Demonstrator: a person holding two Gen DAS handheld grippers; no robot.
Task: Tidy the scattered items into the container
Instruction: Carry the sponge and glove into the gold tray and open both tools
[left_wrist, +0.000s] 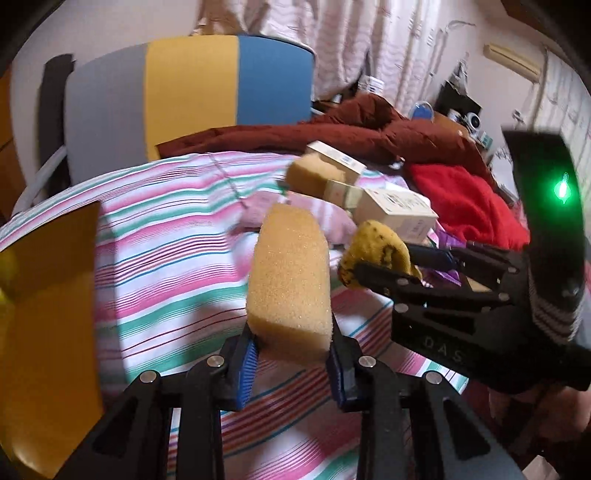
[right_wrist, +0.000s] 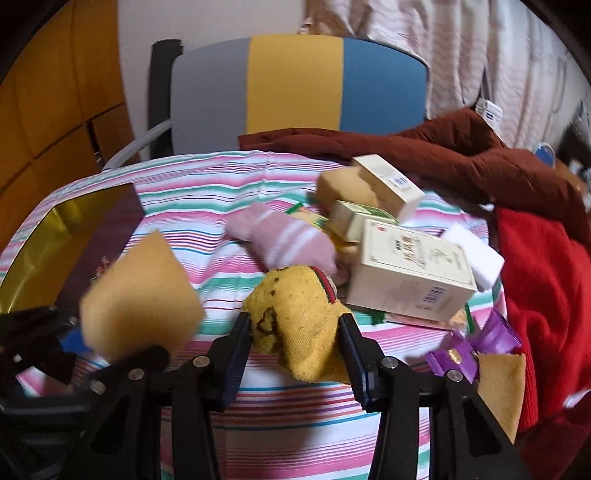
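My left gripper (left_wrist: 291, 350) is shut on a tan sponge block (left_wrist: 290, 280), which stands up between the blue pads above the striped bedsheet. To its right, my right gripper (left_wrist: 388, 264) is shut on a yellow sock (left_wrist: 373, 247) with dark marks. In the right wrist view the yellow sock (right_wrist: 295, 306) hangs bunched between the right gripper (right_wrist: 295, 321) fingers. The sponge (right_wrist: 144, 291) and left gripper (right_wrist: 88, 343) are at lower left. The gold-lined container (left_wrist: 48, 314) lies open at the left (right_wrist: 55, 240).
On the sheet lie a pink striped sock (right_wrist: 288, 236), cream boxes (right_wrist: 410, 273), a second sponge (right_wrist: 340, 188), a white block (right_wrist: 476, 254) and a purple packet (right_wrist: 476, 347). Red cloth (right_wrist: 546, 280) and a brown jacket (right_wrist: 424, 151) lie right. A chair (right_wrist: 295, 85) stands behind.
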